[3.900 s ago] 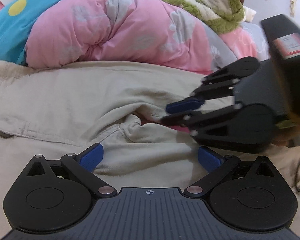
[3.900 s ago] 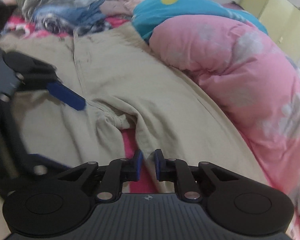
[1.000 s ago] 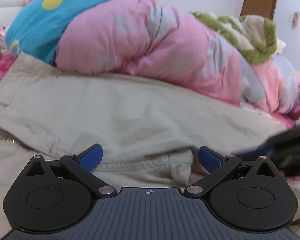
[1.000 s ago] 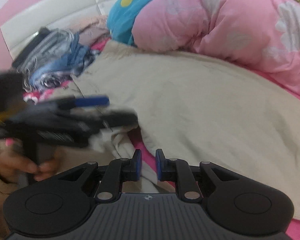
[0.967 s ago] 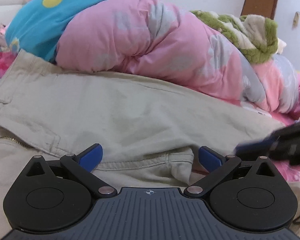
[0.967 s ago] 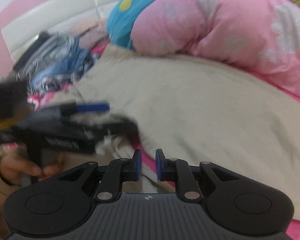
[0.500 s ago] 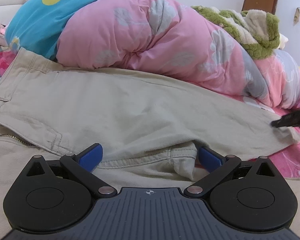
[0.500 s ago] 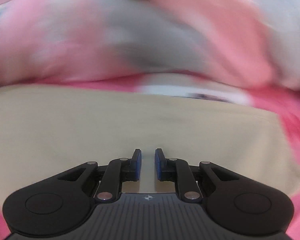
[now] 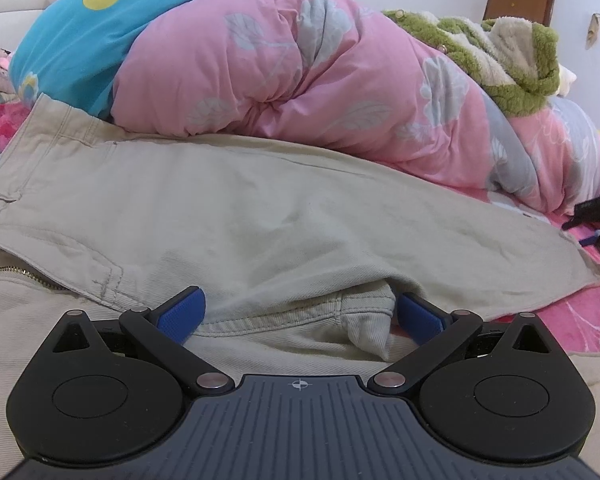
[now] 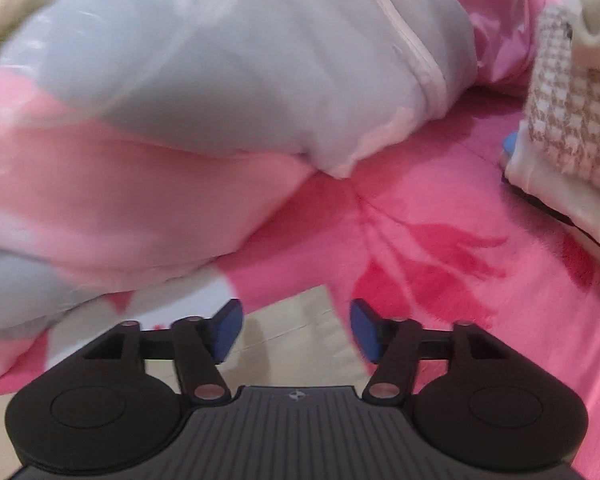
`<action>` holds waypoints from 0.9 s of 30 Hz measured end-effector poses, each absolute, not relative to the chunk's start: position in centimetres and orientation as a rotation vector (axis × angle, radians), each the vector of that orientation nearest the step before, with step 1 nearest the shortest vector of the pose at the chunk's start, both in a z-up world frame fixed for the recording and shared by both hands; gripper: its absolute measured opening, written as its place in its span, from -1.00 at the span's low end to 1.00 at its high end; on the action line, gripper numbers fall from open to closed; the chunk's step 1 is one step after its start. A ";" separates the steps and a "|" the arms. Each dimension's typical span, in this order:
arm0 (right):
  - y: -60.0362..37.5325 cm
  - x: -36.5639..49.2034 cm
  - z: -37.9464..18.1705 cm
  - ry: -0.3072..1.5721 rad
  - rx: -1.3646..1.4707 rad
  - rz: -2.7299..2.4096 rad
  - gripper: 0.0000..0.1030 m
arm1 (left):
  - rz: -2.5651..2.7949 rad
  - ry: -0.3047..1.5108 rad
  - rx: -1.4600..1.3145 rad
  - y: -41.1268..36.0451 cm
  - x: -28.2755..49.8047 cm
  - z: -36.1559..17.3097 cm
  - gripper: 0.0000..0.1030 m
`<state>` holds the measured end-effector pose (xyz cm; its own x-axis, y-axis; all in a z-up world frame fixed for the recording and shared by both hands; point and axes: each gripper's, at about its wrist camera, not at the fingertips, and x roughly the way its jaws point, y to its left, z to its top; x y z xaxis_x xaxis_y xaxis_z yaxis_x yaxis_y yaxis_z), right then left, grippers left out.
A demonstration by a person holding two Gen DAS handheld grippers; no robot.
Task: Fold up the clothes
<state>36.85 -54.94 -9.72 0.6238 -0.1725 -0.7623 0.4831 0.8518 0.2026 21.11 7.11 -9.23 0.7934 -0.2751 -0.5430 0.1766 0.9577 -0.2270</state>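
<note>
Beige trousers (image 9: 228,216) lie across the bed, one leg folded over the other and stretching right to its hem. My left gripper (image 9: 298,312) is open, its blue pads either side of the bunched crotch seam (image 9: 364,320), not closed on it. My right gripper (image 10: 296,330) is open over the corner of the trouser leg hem (image 10: 292,316) on the pink sheet. In the left wrist view the right gripper (image 9: 592,210) shows as a small dark shape at the far right, beyond the hem.
A pink and grey quilt (image 9: 300,76) with a blue part (image 9: 80,36) is heaped just behind the trousers. A green fleece garment (image 9: 500,56) lies on top. The right wrist view shows the quilt (image 10: 220,80), the pink sheet (image 10: 440,248) and folded checked cloth (image 10: 572,132) at right.
My right gripper has swung from the trouser crotch out to the leg hem and opened from shut. The left gripper has stayed open at the crotch seam.
</note>
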 end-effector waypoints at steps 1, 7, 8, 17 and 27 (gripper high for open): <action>-55.2 37.1 -10.2 0.837 0.420 -0.389 0.27 | -0.244 0.608 -0.169 7.1 21.1 -9.2 1.00; -53.4 36.6 -10.5 0.849 0.282 -0.338 -0.61 | -0.245 0.604 -0.173 7.2 21.1 -9.2 1.00; -53.1 36.5 -10.3 0.844 0.256 -0.332 -0.76 | -0.246 0.603 -0.176 7.2 21.1 -9.2 1.00; -51.9 37.6 -9.3 0.730 0.136 -0.402 -0.86 | -0.238 0.593 -0.225 7.7 21.4 -9.2 1.00; -53.6 40.1 -10.4 0.719 0.148 -0.528 -0.32 | -0.241 0.598 -0.224 7.8 21.5 -9.3 1.00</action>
<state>40.10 -53.64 -10.44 0.6288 -0.4091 -0.6612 0.5087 0.8596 -0.0481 21.51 7.75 -9.30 0.8002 -0.2868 -0.5267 0.1578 0.9480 -0.2765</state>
